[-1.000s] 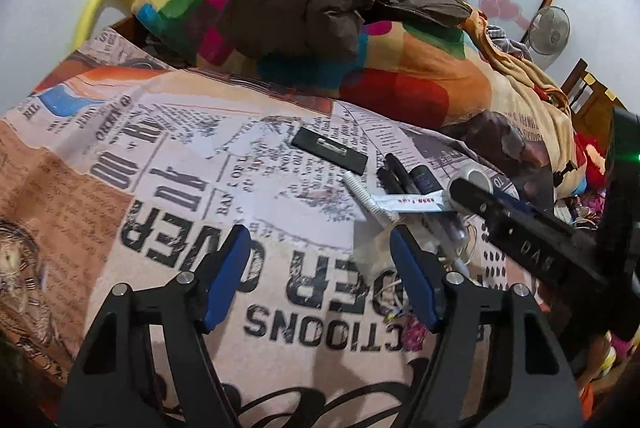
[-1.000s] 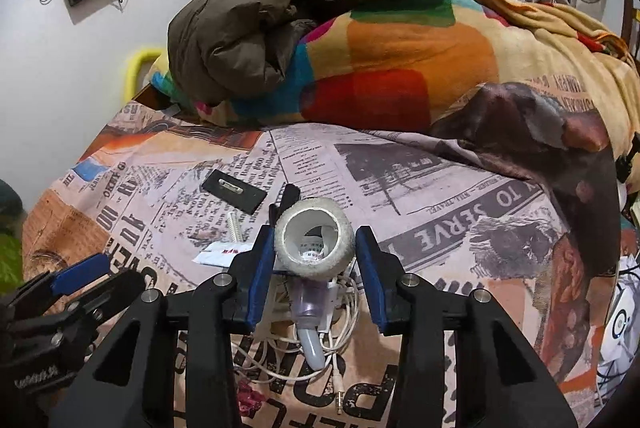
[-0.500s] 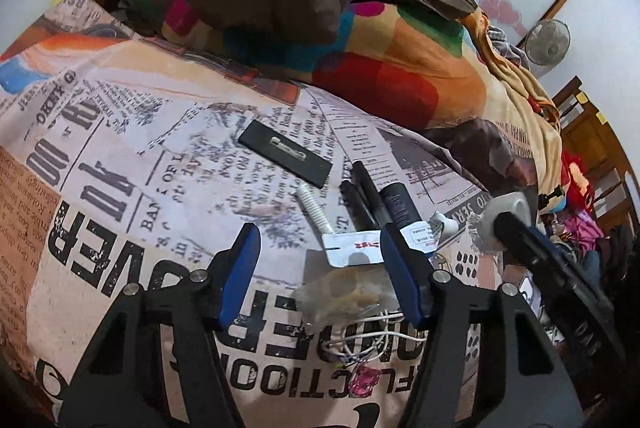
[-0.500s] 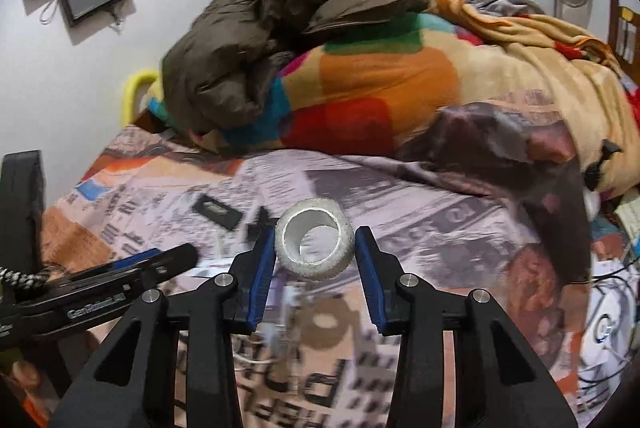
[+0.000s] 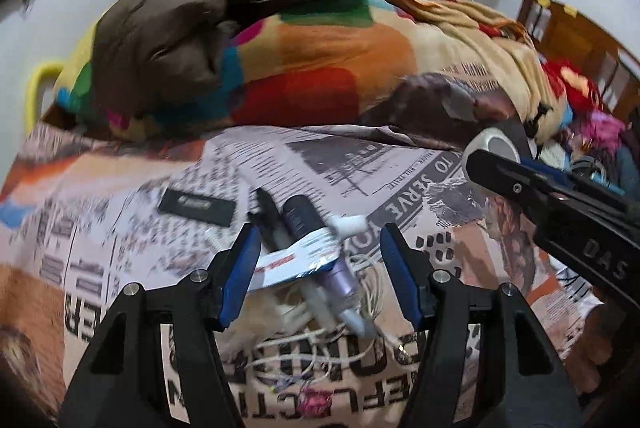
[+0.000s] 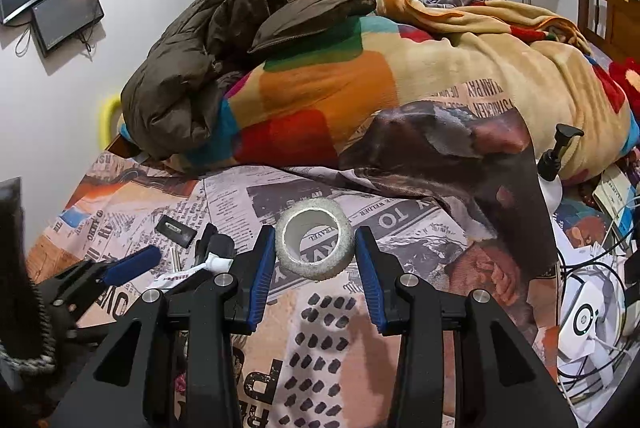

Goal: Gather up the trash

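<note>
Fingers of left gripper [image 5: 318,270] about half open, just been closing, straddling white paper wrapper [image 5: 294,262] on bed [image 5: 120,268], long axis crosswise between them. Right gripper [image 6: 315,262] clamped on tape roll [image 6: 315,242], farther off.

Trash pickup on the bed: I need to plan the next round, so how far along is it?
Nothing shows as binned yet. In hand: the right gripper holds a tape roll. The left gripper, jaws just closing, reaches around a white wrapper, not gripped. Left: that wrapper, pens and tangled cord.
</note>
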The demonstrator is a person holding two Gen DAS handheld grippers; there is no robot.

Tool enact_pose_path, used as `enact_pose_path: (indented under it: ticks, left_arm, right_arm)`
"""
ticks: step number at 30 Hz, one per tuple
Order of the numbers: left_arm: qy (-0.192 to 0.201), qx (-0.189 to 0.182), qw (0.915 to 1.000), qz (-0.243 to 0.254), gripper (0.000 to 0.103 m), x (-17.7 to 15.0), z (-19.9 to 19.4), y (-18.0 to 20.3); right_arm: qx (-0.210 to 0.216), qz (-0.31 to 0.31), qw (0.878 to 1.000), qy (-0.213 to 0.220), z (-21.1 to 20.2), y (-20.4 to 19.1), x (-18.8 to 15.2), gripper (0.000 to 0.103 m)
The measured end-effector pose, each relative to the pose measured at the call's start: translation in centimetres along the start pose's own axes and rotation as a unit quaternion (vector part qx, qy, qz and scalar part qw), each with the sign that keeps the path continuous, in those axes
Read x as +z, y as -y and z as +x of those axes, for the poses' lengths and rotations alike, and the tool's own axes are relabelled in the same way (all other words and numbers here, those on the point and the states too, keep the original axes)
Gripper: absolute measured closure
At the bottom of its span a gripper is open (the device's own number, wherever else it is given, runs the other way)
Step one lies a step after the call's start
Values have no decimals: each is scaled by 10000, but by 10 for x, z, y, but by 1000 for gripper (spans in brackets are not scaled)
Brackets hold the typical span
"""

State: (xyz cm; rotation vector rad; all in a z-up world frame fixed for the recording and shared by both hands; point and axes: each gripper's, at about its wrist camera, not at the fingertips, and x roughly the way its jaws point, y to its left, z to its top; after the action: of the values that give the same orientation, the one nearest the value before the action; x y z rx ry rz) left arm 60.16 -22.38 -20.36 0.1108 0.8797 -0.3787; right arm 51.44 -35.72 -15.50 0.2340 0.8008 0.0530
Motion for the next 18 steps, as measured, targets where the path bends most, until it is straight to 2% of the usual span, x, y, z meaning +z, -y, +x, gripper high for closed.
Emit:
enact_pose_path:
  ticks: [1,2,3,7,13,14,18]
  left_arm:
    - [-25,37,10000,52,54,1,4,3]
    - [-98,48,9999,102,64,2,10,5]
    - [-142,46,9998,107,68,3,14,6]
    - [-179,19,9998,109,69,1,23,11]
    - [-112,249,9993,273,71,0,27,17]
    - [-103,271,9992,267,77,1,27,18]
    - [-29,233,9997,35,77,2,19,10]
  right_arm:
    - [39,24,10000,-4,0,2,0,66]
    - [88,54,9999,-9,-1,4,0,66]
    - [148,100,9998,-16,-1,5,1,66]
    - [213,126,9997,-14,-2,7,1,66]
    - [285,135,9995,-2,-2,6,2,66]
    - [276,129,9995,0,-2,5,2,66]
    - [287,61,9996,25,-5,0,1,66]
